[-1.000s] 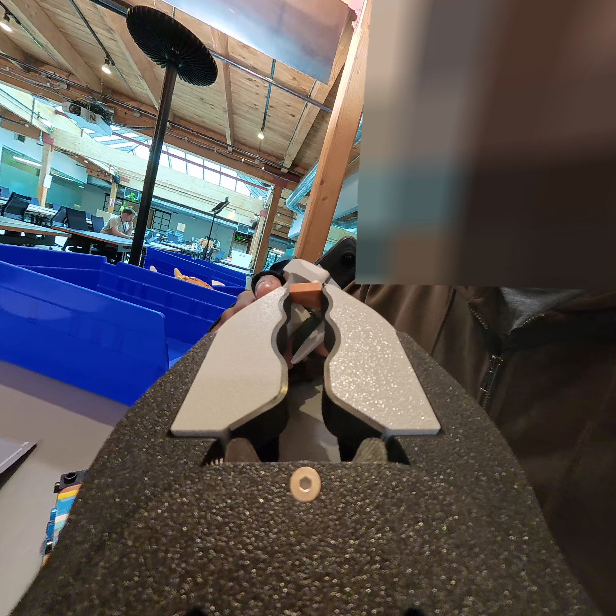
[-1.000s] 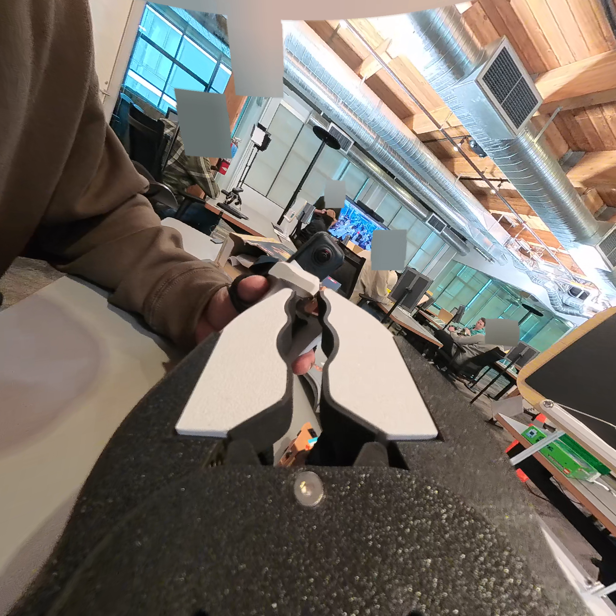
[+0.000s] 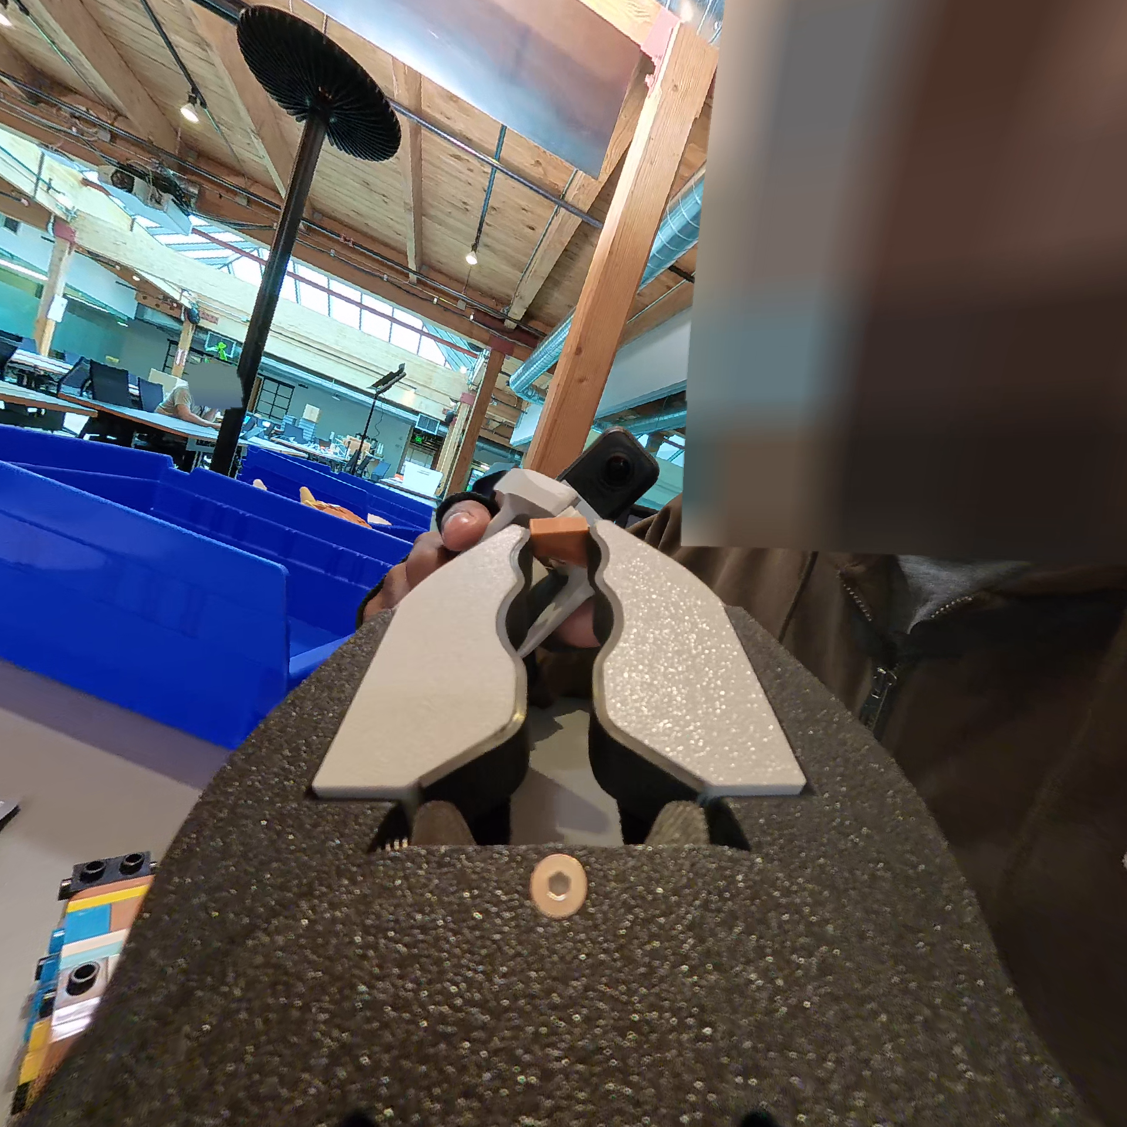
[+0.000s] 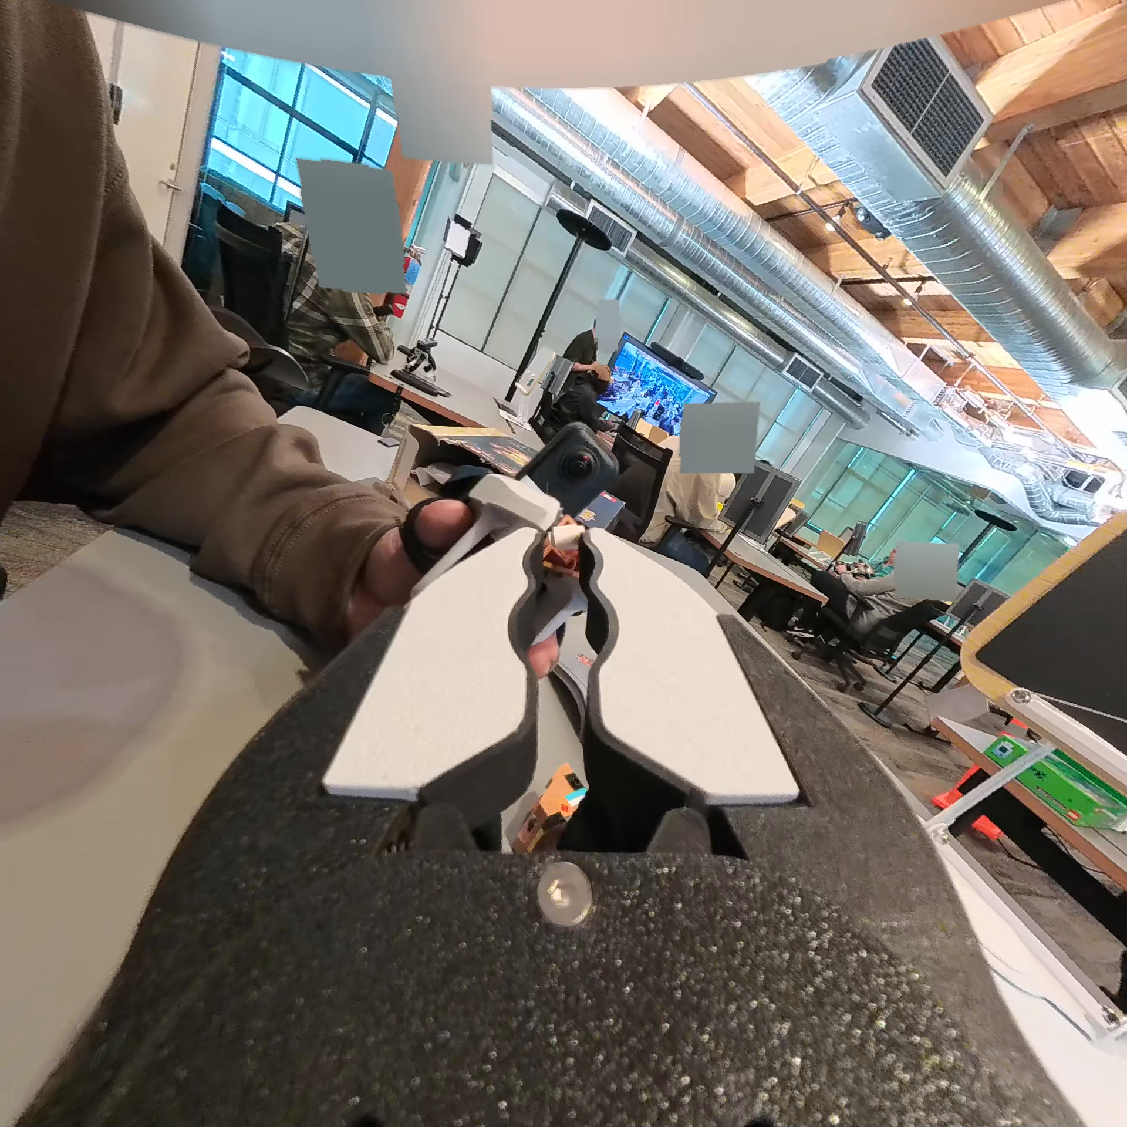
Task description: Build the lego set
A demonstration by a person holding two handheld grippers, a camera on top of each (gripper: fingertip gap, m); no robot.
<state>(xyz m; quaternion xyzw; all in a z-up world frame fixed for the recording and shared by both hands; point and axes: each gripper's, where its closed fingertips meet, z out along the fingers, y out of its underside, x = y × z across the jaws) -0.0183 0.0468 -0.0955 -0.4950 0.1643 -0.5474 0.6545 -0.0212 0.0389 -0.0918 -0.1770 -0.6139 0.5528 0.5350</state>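
Here, left hand-held gripper (image 3: 558, 540) pinches a small orange-brown lego brick (image 3: 558, 541); right hand-held gripper (image 4: 564, 540) pinches a tiny cream piece (image 4: 564, 538). Blue plastic bins (image 3: 183, 585) far left, multicoloured lego build (image 3: 73, 951) near left on grey table (image 3: 73, 787).

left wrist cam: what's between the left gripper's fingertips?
A small orange-brown lego piece, clamped at the tips of the left hand-held gripper. Left wrist view shows it; the other gripper sits just beyond.
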